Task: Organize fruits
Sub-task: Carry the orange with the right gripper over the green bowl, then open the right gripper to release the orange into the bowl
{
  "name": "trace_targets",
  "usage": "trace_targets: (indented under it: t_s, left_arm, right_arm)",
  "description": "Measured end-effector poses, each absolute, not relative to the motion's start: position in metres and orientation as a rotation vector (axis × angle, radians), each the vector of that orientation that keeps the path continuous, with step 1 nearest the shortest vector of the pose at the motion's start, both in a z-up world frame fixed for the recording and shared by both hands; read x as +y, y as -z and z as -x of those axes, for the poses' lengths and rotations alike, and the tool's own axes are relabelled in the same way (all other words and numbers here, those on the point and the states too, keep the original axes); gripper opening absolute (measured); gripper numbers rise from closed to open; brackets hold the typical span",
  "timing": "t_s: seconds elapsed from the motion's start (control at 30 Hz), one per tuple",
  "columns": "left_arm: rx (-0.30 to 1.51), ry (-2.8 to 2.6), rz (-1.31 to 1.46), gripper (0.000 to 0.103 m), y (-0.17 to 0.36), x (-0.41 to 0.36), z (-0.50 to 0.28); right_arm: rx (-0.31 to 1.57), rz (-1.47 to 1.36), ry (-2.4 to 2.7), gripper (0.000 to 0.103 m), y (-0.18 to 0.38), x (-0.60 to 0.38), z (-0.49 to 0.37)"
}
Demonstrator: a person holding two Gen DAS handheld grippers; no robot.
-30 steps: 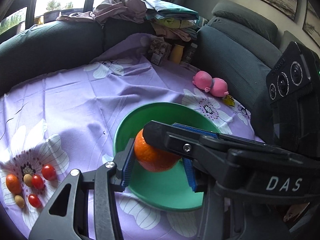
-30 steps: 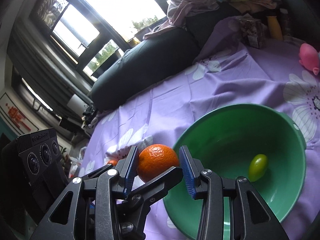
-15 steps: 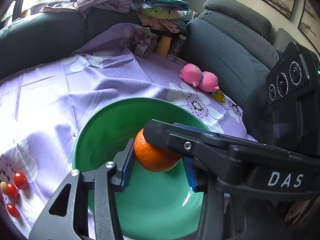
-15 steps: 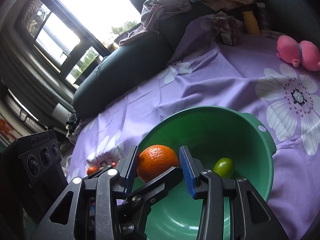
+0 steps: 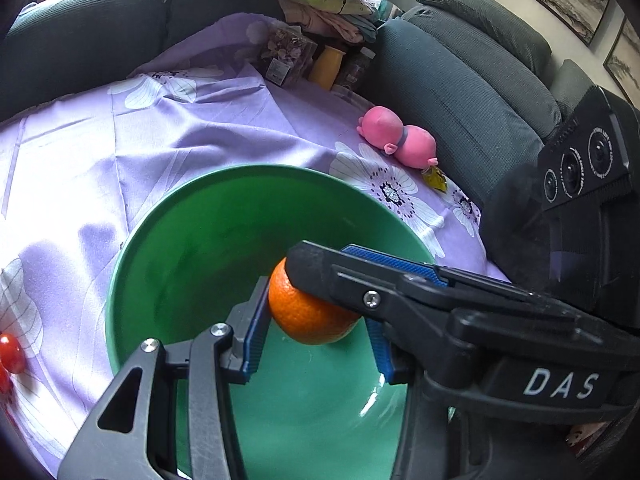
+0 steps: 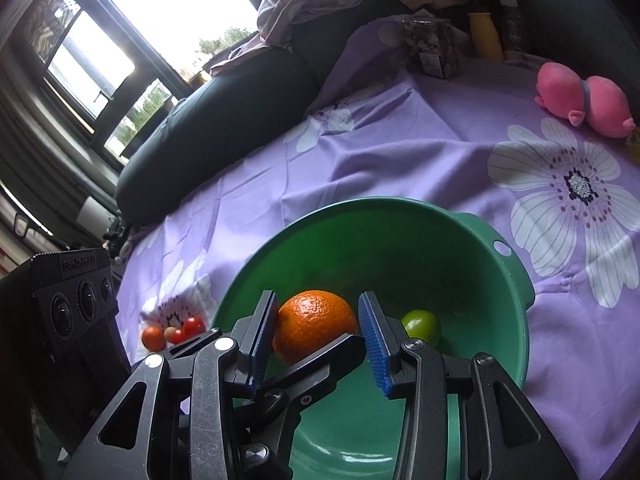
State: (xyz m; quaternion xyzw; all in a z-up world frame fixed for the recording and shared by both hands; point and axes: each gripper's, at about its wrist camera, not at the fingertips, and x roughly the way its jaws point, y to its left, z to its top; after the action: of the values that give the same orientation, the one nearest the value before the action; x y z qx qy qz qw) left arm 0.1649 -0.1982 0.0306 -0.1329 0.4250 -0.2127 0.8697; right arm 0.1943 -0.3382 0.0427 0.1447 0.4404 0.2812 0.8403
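An orange [image 5: 310,314] is held above the inside of a green bowl [image 5: 192,216]. Both grippers close around this same orange, crossing each other. My left gripper [image 5: 316,320] has its blue pads against it. My right gripper [image 6: 318,330] grips it in the right wrist view, where the orange [image 6: 314,326] hangs over the bowl [image 6: 516,280]. A green fruit [image 6: 422,324] lies inside the bowl. Small red tomatoes [image 6: 188,328] and a small orange fruit [image 6: 153,338] lie on the cloth left of the bowl.
The purple flowered cloth [image 5: 200,128] covers a surface ringed by dark sofa cushions [image 5: 460,80]. A pink plush toy [image 5: 396,140], a yellow bottle [image 5: 328,66] and a packet [image 5: 286,54] sit at the back. A red tomato [image 5: 11,354] shows at the left edge.
Both grippers moved the orange from the bowl's left rim to over its inside, and lower. The loose tomatoes slid out toward the left edge of view.
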Motion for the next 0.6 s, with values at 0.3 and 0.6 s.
trace_targets:
  t_s: [0.3, 0.6]
  left_arm:
    - [0.930, 0.459, 0.292, 0.044, -0.023, -0.200, -0.170]
    - [0.964, 0.471, 0.296, 0.044, -0.020, -0.201, -0.175]
  right_arm:
    - [0.977, -0.312, -0.570, 0.044, -0.035, -0.338, -0.199]
    - [0.995, -0.303, -0.548, 0.044, -0.033, -0.337, -0.200]
